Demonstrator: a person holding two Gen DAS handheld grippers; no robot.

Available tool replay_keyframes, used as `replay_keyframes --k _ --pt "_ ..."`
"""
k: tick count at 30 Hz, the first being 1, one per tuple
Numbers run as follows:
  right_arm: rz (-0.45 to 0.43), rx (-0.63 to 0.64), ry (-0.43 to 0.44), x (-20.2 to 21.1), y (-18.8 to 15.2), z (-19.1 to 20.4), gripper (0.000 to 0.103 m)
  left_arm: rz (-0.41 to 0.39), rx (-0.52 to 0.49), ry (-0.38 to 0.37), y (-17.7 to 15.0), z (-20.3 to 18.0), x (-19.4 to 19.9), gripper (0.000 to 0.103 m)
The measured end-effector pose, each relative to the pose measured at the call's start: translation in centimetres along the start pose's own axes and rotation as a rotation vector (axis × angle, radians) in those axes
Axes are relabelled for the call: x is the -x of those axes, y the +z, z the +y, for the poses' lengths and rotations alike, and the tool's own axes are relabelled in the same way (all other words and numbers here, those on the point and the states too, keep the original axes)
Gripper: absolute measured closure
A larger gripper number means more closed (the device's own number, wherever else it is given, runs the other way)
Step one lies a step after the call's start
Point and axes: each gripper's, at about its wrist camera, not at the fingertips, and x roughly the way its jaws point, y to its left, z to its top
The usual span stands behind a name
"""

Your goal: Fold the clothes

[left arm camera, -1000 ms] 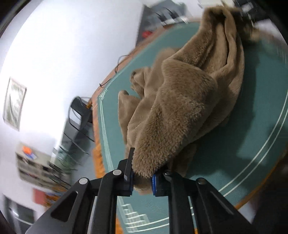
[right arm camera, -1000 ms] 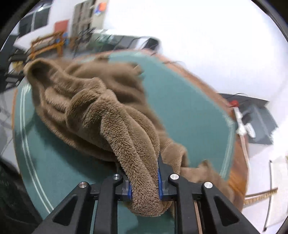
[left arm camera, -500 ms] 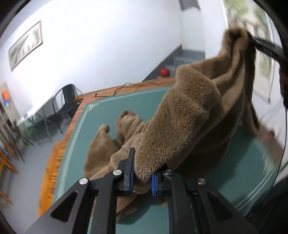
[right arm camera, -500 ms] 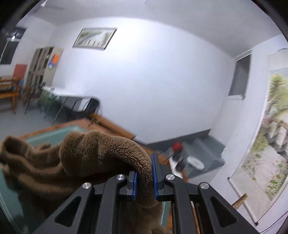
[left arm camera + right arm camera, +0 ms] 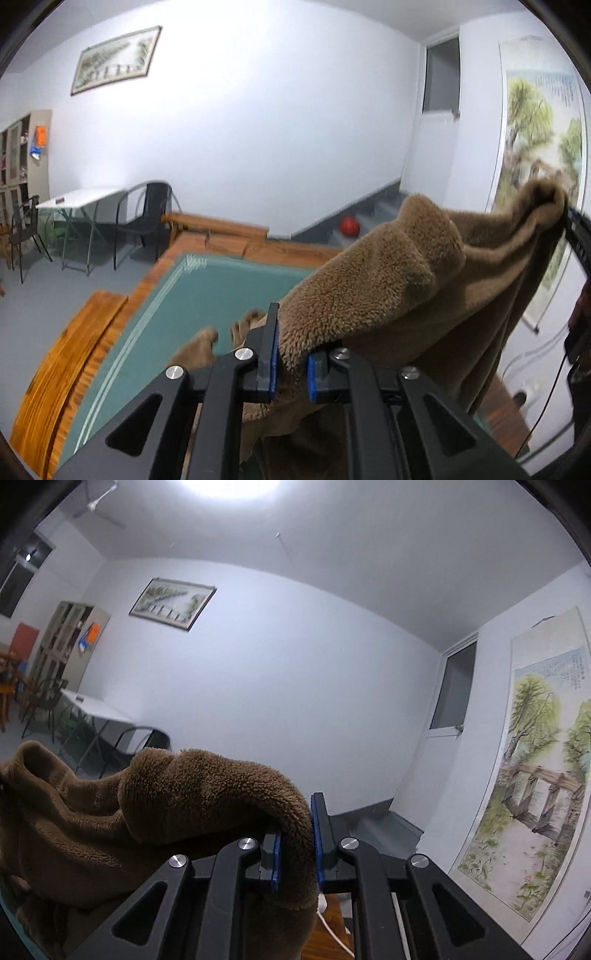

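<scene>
The left gripper (image 5: 291, 363) is pinching one edge of the fuzzy brown garment (image 5: 388, 280), with the fluff squeezed tight between its blue pads (image 5: 274, 365). The right gripper (image 5: 295, 849) bites another part of the same edge, and in the left view it shows far out at 3 o'clock, where the cloth (image 5: 207, 794) reaches it.

Both hold on so the garment can hang between them like a sheet on a line. That lets it fall open and show its shape (it is thick and floppy, so it sags in the middle).

The top edge is up in the air. The bottom hangs down toward the green table (image 5: 192, 295) at 7 o'clock, and some of it seems to rest there.

I think this is the shake-out step, before any fold. Next it likely needs laying down flat. A weak pinch could let the heavy cloth slip.
</scene>
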Motion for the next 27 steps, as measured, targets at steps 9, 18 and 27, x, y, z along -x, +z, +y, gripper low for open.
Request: replay_keyframes --k 9,18,27 --pt "-0.156 -0.059 -0.056 2.3 4.0 -1.0 0.089 -0.256 0.062 0.007 6.3 3.5 4.3 0.09" --pt "-0.261 -0.123 -0.081 5.1 7.0 -2.2 0.089 -0.431 0.03 0.013 9.2 3.2 10.0 0.09" --pt "-0.335 -0.112 -0.102 9.8 8.3 -2.9 0.089 -0.569 0.033 -0.003 11.5 3.3 15.0 0.09"
